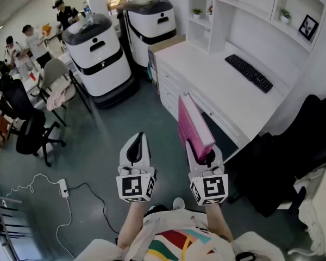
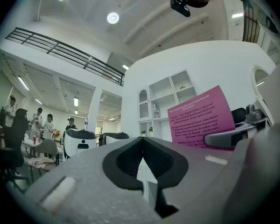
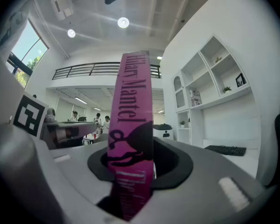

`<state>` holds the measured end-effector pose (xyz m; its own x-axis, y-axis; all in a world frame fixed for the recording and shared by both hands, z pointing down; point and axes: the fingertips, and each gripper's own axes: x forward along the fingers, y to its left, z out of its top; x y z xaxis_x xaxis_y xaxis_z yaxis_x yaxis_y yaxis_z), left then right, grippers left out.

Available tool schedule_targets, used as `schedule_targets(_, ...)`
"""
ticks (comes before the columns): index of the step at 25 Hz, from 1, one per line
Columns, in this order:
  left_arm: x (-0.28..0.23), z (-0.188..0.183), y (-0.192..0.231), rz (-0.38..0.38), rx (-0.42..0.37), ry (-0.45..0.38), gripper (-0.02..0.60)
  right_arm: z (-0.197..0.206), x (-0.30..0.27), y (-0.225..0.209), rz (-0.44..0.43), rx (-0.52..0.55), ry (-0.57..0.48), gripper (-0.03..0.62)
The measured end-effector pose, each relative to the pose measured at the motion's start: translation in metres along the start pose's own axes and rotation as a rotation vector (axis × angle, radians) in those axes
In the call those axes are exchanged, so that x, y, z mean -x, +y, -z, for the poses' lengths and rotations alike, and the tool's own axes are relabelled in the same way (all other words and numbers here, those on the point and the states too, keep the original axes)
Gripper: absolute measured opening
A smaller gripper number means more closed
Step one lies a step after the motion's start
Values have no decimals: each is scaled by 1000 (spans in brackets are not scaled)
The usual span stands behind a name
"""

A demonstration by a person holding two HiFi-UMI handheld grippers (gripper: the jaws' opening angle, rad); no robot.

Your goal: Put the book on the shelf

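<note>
A pink book (image 1: 194, 123) stands upright with its spine toward me, and my right gripper (image 1: 198, 148) is shut on its lower end. In the right gripper view the spine (image 3: 130, 125) rises between the two jaws with dark lettering on it. My left gripper (image 1: 137, 145) hangs beside it to the left, shut and empty, with its jaws meeting at a line (image 2: 142, 146). The book's back cover (image 2: 200, 118) shows at the right of the left gripper view. White wall shelves (image 1: 206, 15) rise above a white desk (image 1: 223, 91) ahead and to the right.
A black keyboard (image 1: 249, 73) lies on the desk. A black chair (image 1: 293, 151) stands at my right. Two white machines (image 1: 98, 53) are parked ahead on the left. Office chairs (image 1: 30, 129) and people fill the far left. A power strip (image 1: 63, 187) with cable lies on the floor.
</note>
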<state>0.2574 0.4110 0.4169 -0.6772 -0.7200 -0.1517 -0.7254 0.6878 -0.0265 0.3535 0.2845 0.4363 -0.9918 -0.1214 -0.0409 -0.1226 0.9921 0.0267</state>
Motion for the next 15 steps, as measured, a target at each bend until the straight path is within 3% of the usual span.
schedule_targets(9,-3,2,1,-14,-9,7,2,7,-5,-7,-18,-69,-5,140)
schedule_targets(15,2,-4,7,-36,-16,1,2,-3,-7,1,-28,6,-43,140)
